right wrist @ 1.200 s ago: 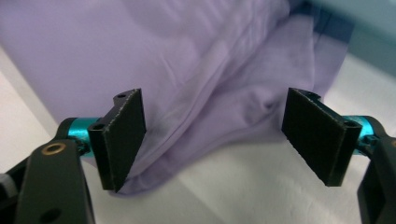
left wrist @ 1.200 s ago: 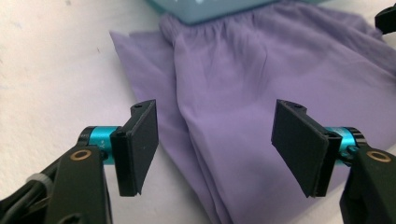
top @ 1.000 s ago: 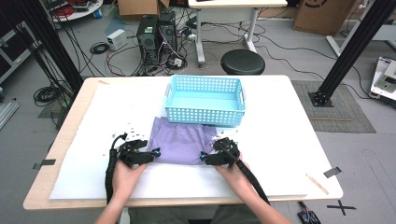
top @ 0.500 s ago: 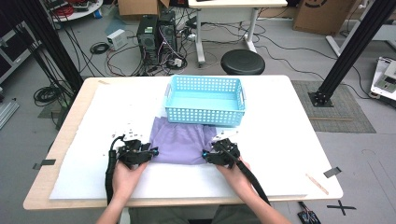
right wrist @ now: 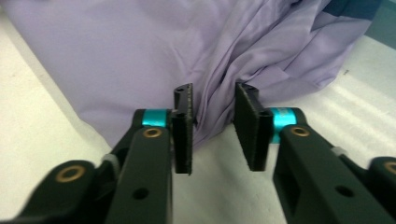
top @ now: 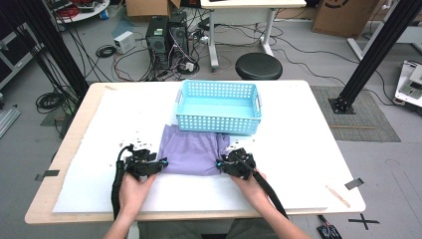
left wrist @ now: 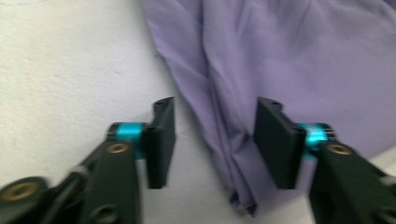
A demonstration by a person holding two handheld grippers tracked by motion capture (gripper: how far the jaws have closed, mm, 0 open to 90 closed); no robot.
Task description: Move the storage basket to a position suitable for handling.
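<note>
Two grippers, one lilac cloth [top: 191, 155], and it looks like the grab is finally happening. The cloth lies flat on the white table [top: 298, 149], its far edge touching the blue basket [top: 219, 105]. The left gripper [top: 162, 162] sits at the cloth's left edge and the right gripper [top: 219, 163] at its right edge, same spots as a second ago, hands haven't budged. What changed is the jaws: both pairs have just been closing. In the left gripper view a bunched fold runs between the pads [left wrist: 161, 140] but they're clearly spread, not touching it yet. The right pair is much narrower, a ridge of fabric sits in the gap, pads [right wrist: 184, 130] near it but I'd say not quite pinching. My guess is both edges get pinched next, then lifted for a fold or toward the basket
</note>
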